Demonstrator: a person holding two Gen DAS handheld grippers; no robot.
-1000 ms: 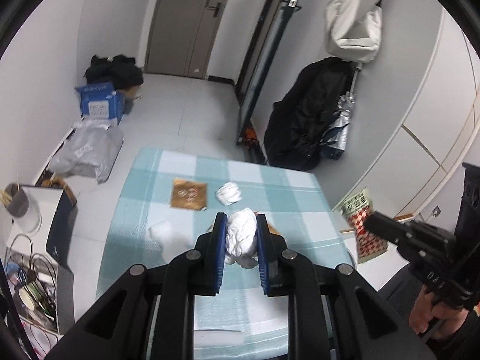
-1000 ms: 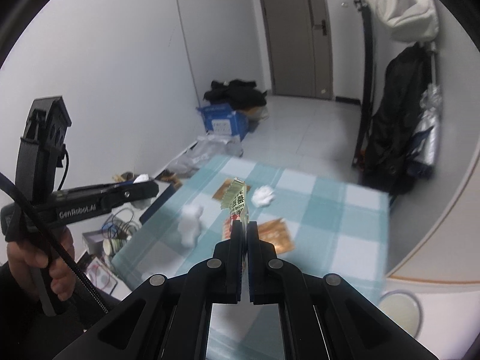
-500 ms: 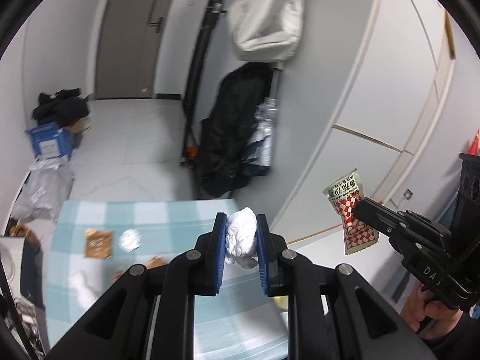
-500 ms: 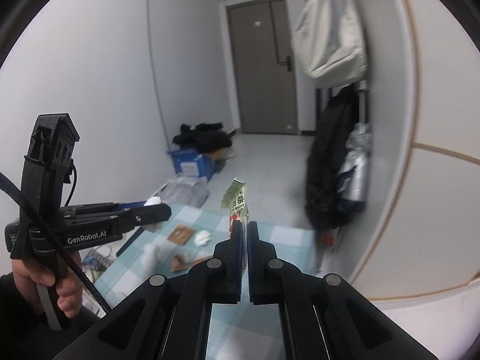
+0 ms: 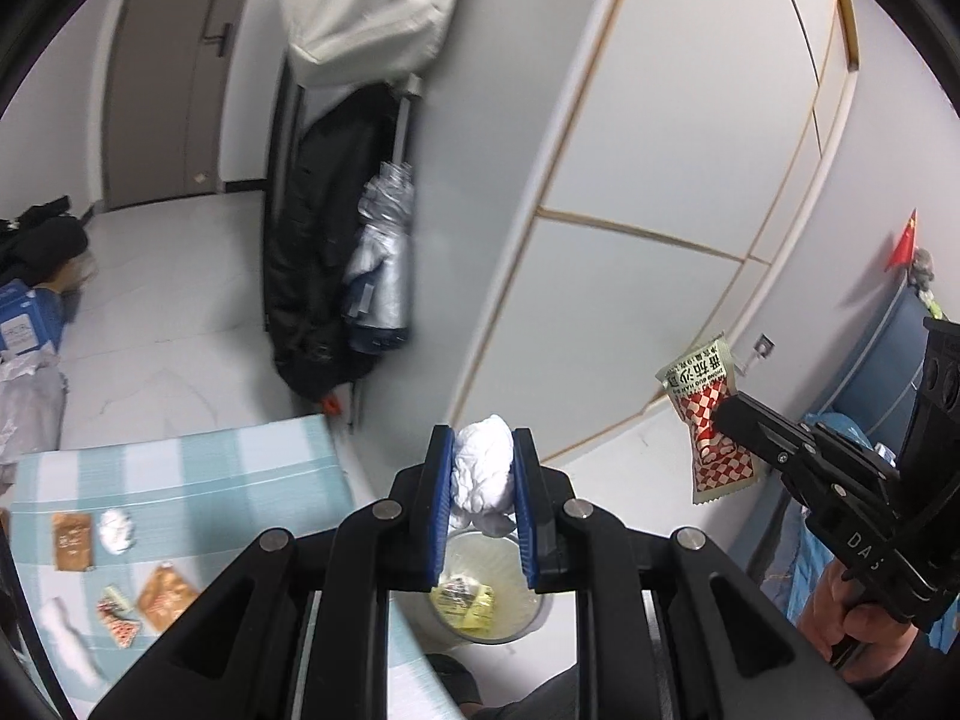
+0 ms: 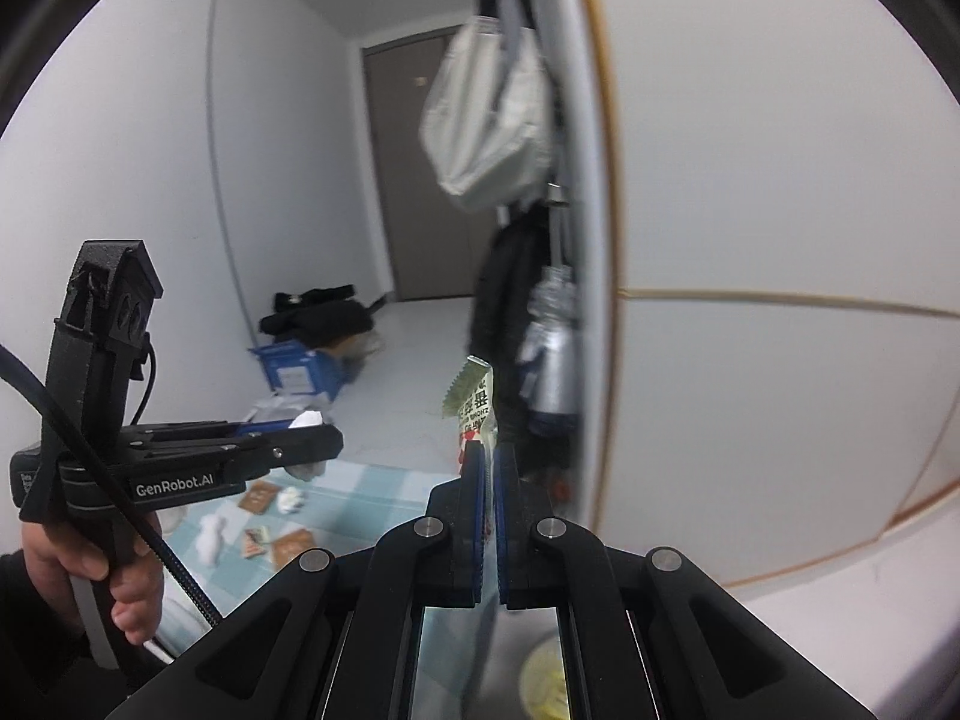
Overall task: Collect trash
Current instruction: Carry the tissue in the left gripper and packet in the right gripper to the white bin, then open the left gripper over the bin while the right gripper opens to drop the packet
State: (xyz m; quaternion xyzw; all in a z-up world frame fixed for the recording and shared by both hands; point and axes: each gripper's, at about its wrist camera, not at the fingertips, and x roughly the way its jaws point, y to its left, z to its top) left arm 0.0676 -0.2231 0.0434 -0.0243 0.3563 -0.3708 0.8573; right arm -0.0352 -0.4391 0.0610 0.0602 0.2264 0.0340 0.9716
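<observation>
My left gripper (image 5: 483,456) is shut on a crumpled white tissue (image 5: 485,471) and holds it above a clear trash bin (image 5: 489,597) on the floor to the right of the table; yellow wrappers lie in the bin. My right gripper (image 6: 487,450) is shut on a red-and-white checked snack packet (image 6: 475,405); that packet also shows in the left wrist view (image 5: 711,420), off to the right of the bin. The left gripper shows in the right wrist view (image 6: 312,441) at the left.
The teal checked table (image 5: 180,468) at lower left carries brown wrappers (image 5: 72,540), a tissue ball (image 5: 115,530) and a small checked packet (image 5: 120,624). A black coat and folded umbrella (image 5: 378,276) hang by the white cabinet wall (image 5: 630,240). Blue box (image 6: 297,369) on the floor.
Both grippers have swung right, away from the table toward the cabinet wall. The trash bin has come into view under the left gripper. Both still hold their items.
</observation>
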